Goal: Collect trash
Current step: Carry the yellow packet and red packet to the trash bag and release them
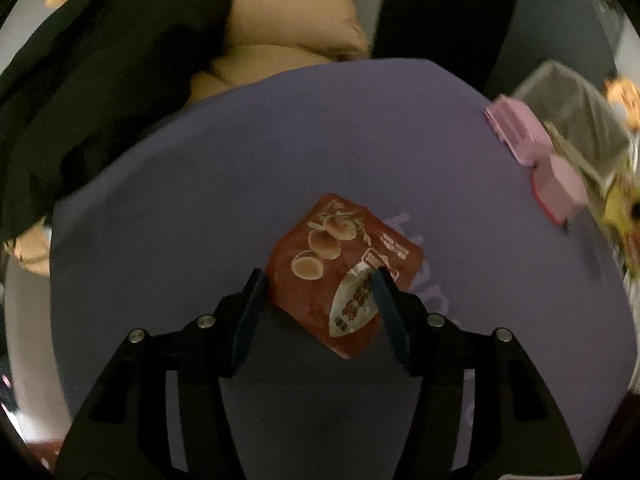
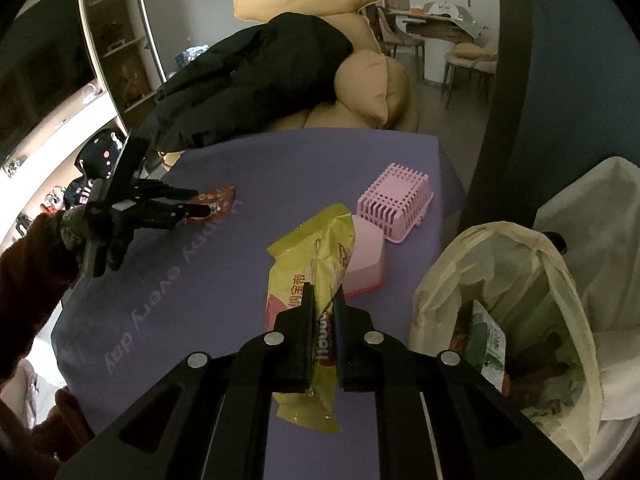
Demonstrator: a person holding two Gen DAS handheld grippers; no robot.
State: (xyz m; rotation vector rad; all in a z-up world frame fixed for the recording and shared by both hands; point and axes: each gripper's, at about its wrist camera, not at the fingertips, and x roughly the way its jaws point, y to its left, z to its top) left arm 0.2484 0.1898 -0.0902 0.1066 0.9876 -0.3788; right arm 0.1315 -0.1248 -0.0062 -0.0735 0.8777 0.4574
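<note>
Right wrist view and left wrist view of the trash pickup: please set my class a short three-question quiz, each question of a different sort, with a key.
1. True or false: the right tool is shut on the yellow wrapper.
2. Multiple choice: the red snack packet lies (A) in the bin bag, (B) on the purple cloth between the open fingers of the left tool, (C) on the sofa.
3. Fill in: the upturned pink basket stands on the ____ cloth.

Key: 1 true. 2 B; the left tool straddles the packet on the cloth. 3 purple. The lined trash bin stands beside the table.
</note>
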